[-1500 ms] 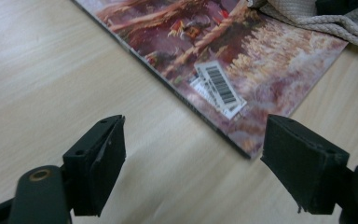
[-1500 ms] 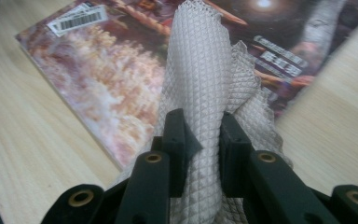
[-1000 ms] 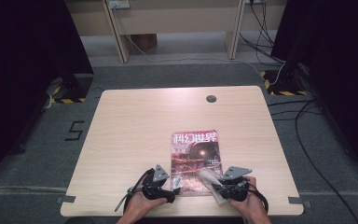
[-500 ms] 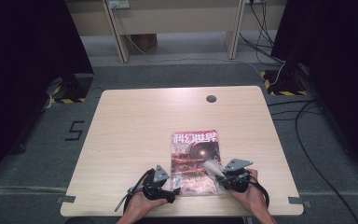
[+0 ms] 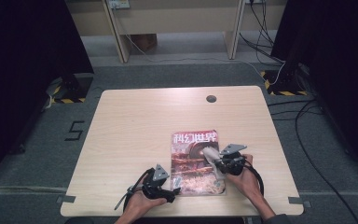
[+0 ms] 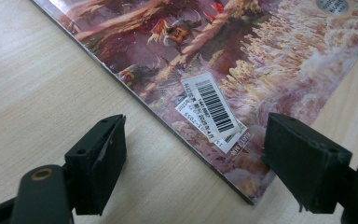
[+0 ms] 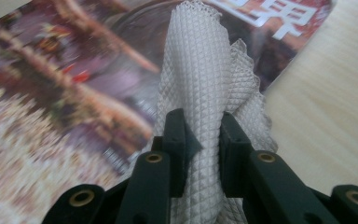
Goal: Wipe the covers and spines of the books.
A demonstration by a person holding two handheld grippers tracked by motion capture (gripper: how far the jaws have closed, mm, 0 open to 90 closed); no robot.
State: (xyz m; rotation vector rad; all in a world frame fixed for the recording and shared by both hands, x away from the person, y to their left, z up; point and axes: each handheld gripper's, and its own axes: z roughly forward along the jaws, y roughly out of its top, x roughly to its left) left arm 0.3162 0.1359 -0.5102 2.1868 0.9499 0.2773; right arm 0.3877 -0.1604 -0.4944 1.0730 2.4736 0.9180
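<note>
Right gripper (image 7: 203,135): black jaws pinched tight on a white cloth (image 7: 205,88). Cloth = waffle/diamond-weave, soft, bunched into a vertical fold w/ zigzag-cut edges; loose end pokes out past the jaw tips over the magazine (image 7: 65,93). In the high view the cloth (image 5: 210,155) sits over the mag's right-centre, gripper body and hand just off its right edge.

Magazine (image 5: 195,161): thin, glossy, flat rectangle, cover in reds/browns/purples w/ big white Chinese title characters along the far edge. Lies near the table's front edge, a bit right of centre. Long axis runs near-to-far, roughly square w/ the table (image 5: 135,140); title end points away from the person. White barcode sticker (image 6: 212,109) at the near left corner, slightly peeling, stuck at an angle.

Left gripper (image 6: 193,154): jaws wide apart, nothing between the pads; they straddle the mag's near left corner w/o touching it, as far as the left gripper view shows. Flat, blocky black pads.

Table: pale wood-grain laminate, rounded corners, dark round cable hole (image 5: 211,99) near the far edge, well apart from the mag. Grey carpet floor around; cables (image 5: 307,126) trail at right; pale desk legs (image 5: 116,32) beyond.
</note>
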